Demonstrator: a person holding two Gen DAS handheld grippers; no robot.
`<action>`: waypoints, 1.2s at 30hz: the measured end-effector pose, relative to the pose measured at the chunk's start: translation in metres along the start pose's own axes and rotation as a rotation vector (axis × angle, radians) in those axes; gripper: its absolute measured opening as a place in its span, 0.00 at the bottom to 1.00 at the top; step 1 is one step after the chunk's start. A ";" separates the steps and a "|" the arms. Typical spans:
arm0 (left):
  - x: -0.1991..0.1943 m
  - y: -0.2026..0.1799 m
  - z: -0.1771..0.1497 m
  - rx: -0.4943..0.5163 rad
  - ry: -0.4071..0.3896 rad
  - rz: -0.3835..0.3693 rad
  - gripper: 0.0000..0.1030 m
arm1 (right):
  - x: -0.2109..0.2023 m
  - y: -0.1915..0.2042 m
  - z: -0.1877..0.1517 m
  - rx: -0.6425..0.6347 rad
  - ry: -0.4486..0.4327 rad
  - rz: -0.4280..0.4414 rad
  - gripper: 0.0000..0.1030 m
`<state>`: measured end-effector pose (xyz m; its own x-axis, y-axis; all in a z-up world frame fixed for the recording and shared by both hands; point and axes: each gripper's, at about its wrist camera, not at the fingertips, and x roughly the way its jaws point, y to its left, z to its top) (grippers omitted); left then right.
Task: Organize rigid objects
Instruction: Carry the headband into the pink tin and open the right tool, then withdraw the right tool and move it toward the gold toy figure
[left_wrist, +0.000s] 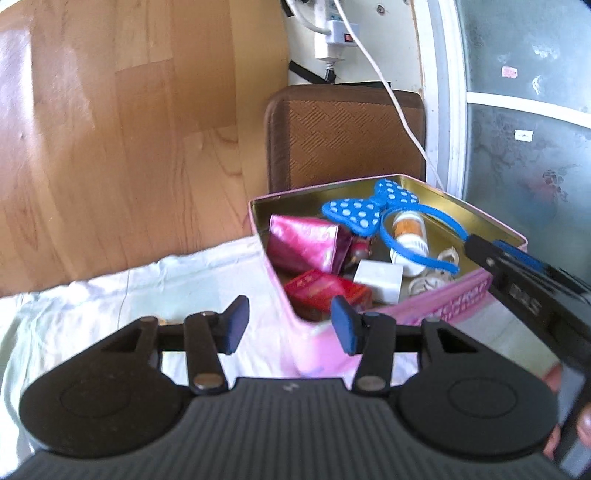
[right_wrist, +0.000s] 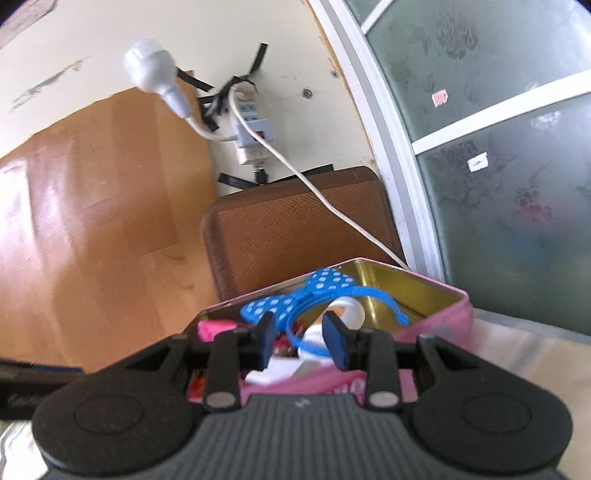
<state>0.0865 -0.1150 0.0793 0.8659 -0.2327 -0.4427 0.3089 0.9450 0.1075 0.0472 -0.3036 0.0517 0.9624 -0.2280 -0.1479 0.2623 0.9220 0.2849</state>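
Tin (left_wrist: 461, 295) sits on the cloth (left_wrist: 110, 295), ahead and right of the left gripper (left_wrist: 290, 325), directly ahead of the right gripper (right_wrist: 299, 341). In the tin: headband (left_wrist: 373, 206) on top toward the far side, bottle (left_wrist: 408, 236) under its band, pouch (left_wrist: 303, 243) left, small box (left_wrist: 325, 291) and cube (left_wrist: 378, 280) near edge. Chair back (left_wrist: 347, 136) behind tin; power strip (left_wrist: 332, 40) on the wall above it.

Pink tin (left_wrist: 424, 314) with gold inside, blue white-dotted bow headband (left_wrist: 369, 206), red box (left_wrist: 325, 291), brown woven mat (left_wrist: 347, 136)
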 end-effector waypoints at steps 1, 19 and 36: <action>-0.002 0.001 -0.004 -0.004 0.003 -0.002 0.50 | -0.009 0.002 -0.002 -0.006 0.000 0.005 0.30; -0.033 0.027 -0.063 -0.066 0.000 0.050 0.54 | -0.067 0.051 -0.028 -0.135 0.029 0.070 0.31; -0.023 0.039 -0.089 -0.073 0.005 0.072 0.54 | -0.064 0.054 -0.044 -0.161 0.060 0.051 0.30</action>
<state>0.0436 -0.0525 0.0139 0.8831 -0.1623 -0.4403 0.2161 0.9735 0.0746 -0.0037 -0.2250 0.0348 0.9667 -0.1654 -0.1951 0.1942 0.9710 0.1392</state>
